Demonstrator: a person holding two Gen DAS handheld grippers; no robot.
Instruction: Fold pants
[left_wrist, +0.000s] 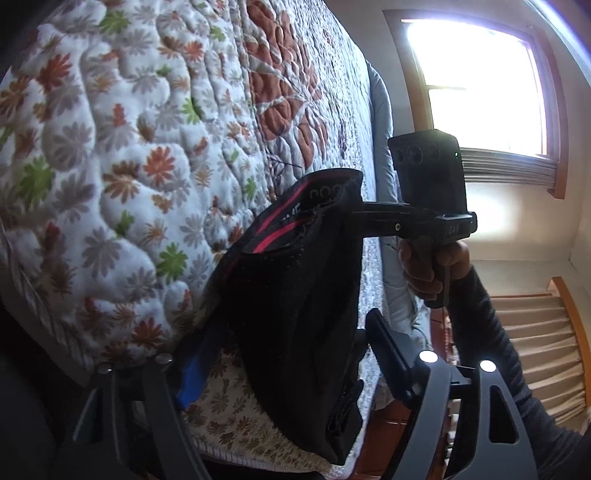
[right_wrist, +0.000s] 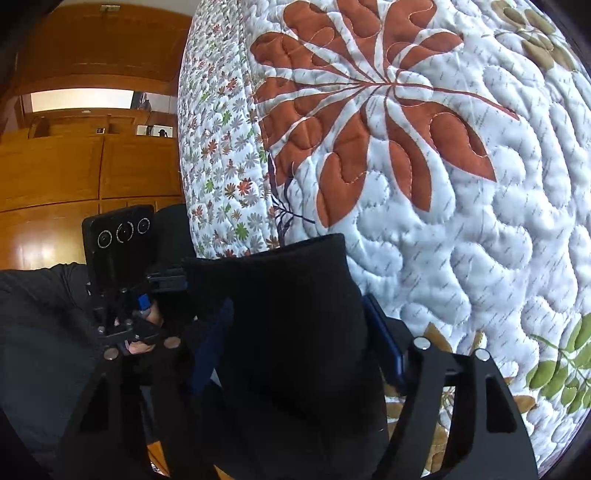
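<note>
The black pants (left_wrist: 295, 314) are held up over the near edge of the bed, above a flower-printed quilt (left_wrist: 110, 147), which serves here as the landmark. In the left wrist view a thick bundle of the black cloth fills the space between the two fingers of the left gripper (left_wrist: 284, 354); the blue-padded finger (left_wrist: 192, 380) lies against the cloth on the side toward the quilt's small-flower border, and the dark finger (left_wrist: 388, 350) sits just beside it on the side away from the quilt. The jaws stand partly apart, closed in on the bundled fabric. A waistband with red stripes (left_wrist: 280, 225) and pale lettering shows at the top of the bundle, above the quilt's border.

Over the far edge of the quilt, as the left camera sees it, the right gripper (left_wrist: 354, 210) reaches in level, its tips buried in the waistband end; a hand (left_wrist: 432, 266) in a dark sleeve grips its handle.

In the right wrist view the same black cloth (right_wrist: 288, 314) bulges up between the right gripper's fingers, in front of the quilt's large rust-red leaf (right_wrist: 369, 103). A blue pad (right_wrist: 384, 347) touches the cloth on the quilt side; the other finger is dark against dark fabric, so its contact is hard to make out, though the jaws look clamped on the bundle. The left gripper (right_wrist: 166, 278) shows off the quilt's edge, against wooden cabinets (right_wrist: 92, 166).
</note>
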